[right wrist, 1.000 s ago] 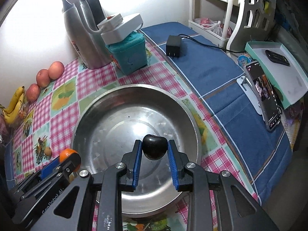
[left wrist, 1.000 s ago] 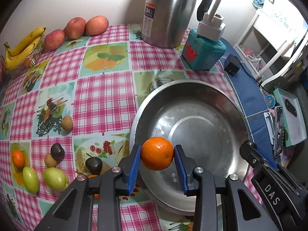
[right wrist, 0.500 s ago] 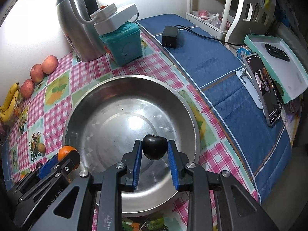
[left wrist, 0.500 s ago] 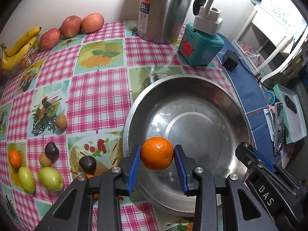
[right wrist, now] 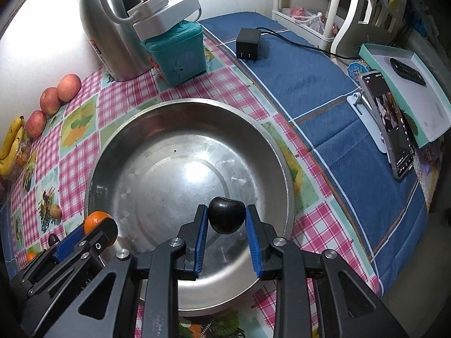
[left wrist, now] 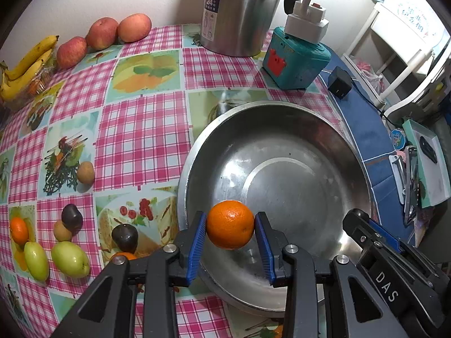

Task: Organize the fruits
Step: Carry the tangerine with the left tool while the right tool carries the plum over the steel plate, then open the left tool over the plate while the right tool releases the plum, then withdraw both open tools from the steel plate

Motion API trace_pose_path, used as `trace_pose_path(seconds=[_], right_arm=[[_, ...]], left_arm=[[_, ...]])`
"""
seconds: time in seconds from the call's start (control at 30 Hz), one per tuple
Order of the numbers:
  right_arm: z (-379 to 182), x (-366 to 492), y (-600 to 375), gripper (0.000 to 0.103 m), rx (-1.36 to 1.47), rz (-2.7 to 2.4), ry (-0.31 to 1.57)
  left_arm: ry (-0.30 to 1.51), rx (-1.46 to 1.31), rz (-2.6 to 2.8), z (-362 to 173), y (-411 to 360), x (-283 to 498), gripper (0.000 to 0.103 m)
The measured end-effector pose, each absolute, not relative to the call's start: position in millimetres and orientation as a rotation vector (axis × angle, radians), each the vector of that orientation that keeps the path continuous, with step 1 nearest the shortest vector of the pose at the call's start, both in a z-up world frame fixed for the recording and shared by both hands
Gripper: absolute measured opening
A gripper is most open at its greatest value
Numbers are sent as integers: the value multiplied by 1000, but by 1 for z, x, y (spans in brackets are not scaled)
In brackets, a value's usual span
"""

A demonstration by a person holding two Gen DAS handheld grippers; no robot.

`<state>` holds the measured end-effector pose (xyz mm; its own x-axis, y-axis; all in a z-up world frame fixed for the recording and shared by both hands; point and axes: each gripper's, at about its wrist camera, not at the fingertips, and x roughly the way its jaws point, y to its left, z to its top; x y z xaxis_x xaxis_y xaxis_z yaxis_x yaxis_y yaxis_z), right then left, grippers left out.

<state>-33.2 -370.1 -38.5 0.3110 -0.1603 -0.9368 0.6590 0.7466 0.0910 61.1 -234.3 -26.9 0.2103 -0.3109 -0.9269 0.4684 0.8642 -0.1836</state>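
My left gripper (left wrist: 230, 232) is shut on an orange (left wrist: 230, 224) and hangs over the near left rim of a big steel bowl (left wrist: 282, 129). My right gripper (right wrist: 227, 222) is shut on a dark plum (right wrist: 226, 214) above the bowl (right wrist: 180, 112), near its front. Nothing lies in the bowl. In the right wrist view the left gripper's tip and the orange (right wrist: 94, 221) show at the lower left. Loose fruit lies left of the bowl: two dark plums (left wrist: 124, 236), two green fruits (left wrist: 70, 259), a small orange (left wrist: 18, 230) and brown fruits (left wrist: 85, 171).
Three apples (left wrist: 103, 32) and bananas (left wrist: 26, 62) lie by the back wall. A steel kettle (left wrist: 239, 8) and a teal box (left wrist: 296, 62) stand behind the bowl. On the blue cloth to the right are a charger (right wrist: 248, 43), a phone on a stand (right wrist: 390, 125) and a tray (right wrist: 408, 93).
Both views have shifted slightly, with the bowl sliding a little in frame. Both grips are unchanged.
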Motion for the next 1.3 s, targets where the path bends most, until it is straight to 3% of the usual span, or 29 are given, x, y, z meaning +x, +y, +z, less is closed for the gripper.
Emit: trace_pose_path(seconds=[0.17,0.27,0.5,0.93,1.3], right_arm=[[-40,-33,-372,29,524,-566,1140],[-40,-31,-371,38,507,-571,1143],[-38,-32,-371,46,503,-568,1135],[-36,-32,-367,46,496,-548,1137],[-28,-24,-343,46,456,-484,1132]], left_arm=[[1258,152,-543,-29,-235,62,40],[1269,143,-543,-31,-234,62,40],[1251,132,-542,-24,-232,61,48],[1202,95,-428,-7,-197,69,48],[1214,-37,-230,-14,-107,86,48]])
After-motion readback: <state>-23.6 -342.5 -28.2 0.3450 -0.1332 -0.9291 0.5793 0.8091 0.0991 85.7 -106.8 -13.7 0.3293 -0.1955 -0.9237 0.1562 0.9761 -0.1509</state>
